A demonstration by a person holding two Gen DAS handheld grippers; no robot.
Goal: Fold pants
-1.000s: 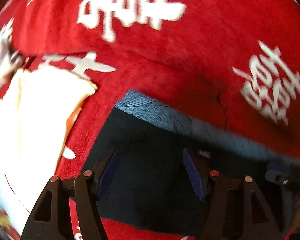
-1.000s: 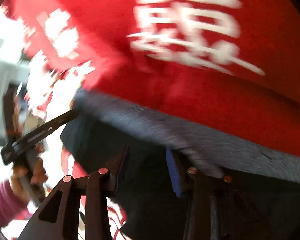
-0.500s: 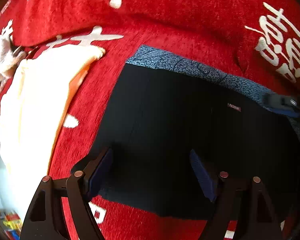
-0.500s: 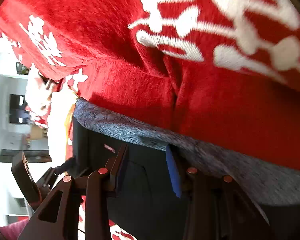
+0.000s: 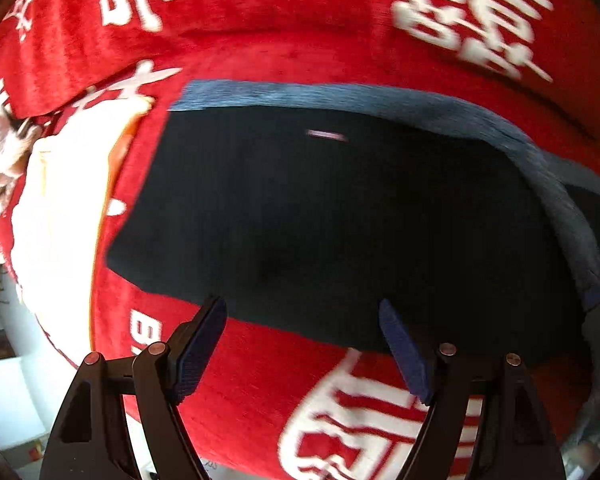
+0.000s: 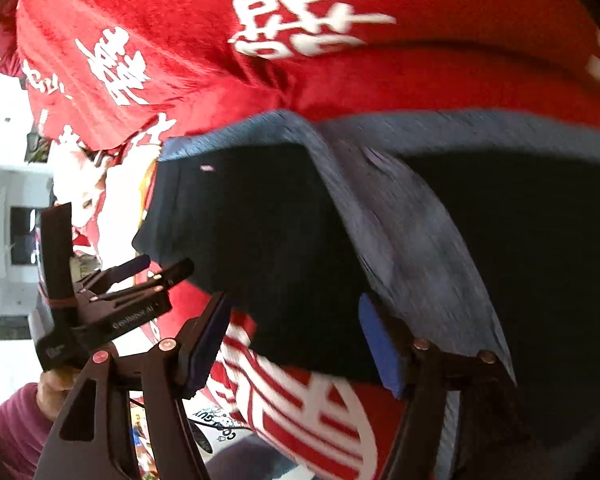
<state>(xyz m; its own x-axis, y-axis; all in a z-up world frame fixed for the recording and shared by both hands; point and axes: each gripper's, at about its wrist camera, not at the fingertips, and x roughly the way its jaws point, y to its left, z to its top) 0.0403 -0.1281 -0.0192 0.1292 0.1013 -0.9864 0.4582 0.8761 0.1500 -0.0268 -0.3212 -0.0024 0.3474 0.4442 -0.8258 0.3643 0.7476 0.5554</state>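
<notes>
— What does your right view add?
— My left claw (image 6: 156,270) and the hand (image 6: 54,386) holding it, at nine o'clock.
— And the pants (image 5: 340,220)?
— Dark, smooth, blue-grey waistband toward twelve, folded flat on the plush red blanket (image 5: 300,52), long axis three-to-nine.
— Claws?
— Left released; my right claw (image 6: 296,340) just spread, nothing pinched.
</notes>
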